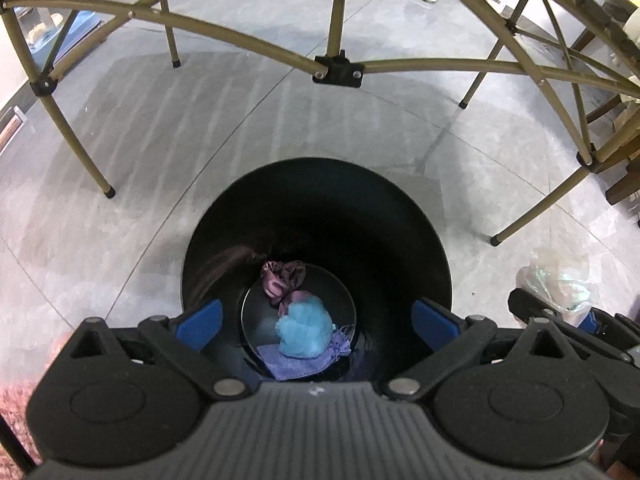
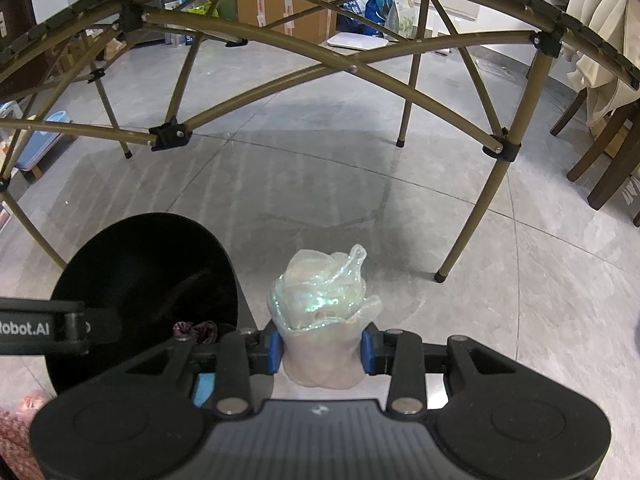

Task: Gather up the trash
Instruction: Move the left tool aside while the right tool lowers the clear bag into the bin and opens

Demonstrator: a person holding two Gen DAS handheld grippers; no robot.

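Note:
A black round bin point(image 1: 420, 216) stands on the floor below my left gripper point(image 1: 316, 324), which hangs open right above its mouth with nothing between the blue pads. At the bin's bottom lie a light blue fluffy wad point(image 1: 304, 332), a purple shiny scrap point(image 1: 280, 280) and a lilac cloth point(image 1: 296, 364). My right gripper point(image 2: 320, 348) is shut on a crumpled iridescent plastic wrapper point(image 2: 324, 300), held just to the right of the bin point(image 2: 140, 264). In the left wrist view the wrapper point(image 1: 560, 280) and the right gripper point(image 1: 560, 312) show at the right edge.
A folding table frame with tan metal legs point(image 2: 472, 216) spans the grey tile floor ahead. Dark wooden chair legs point(image 2: 600, 168) stand at the right. Cardboard boxes point(image 2: 288, 4) and a blue tray point(image 2: 40, 144) sit farther back. A pink patterned fabric point(image 2: 16, 432) shows at the lower left.

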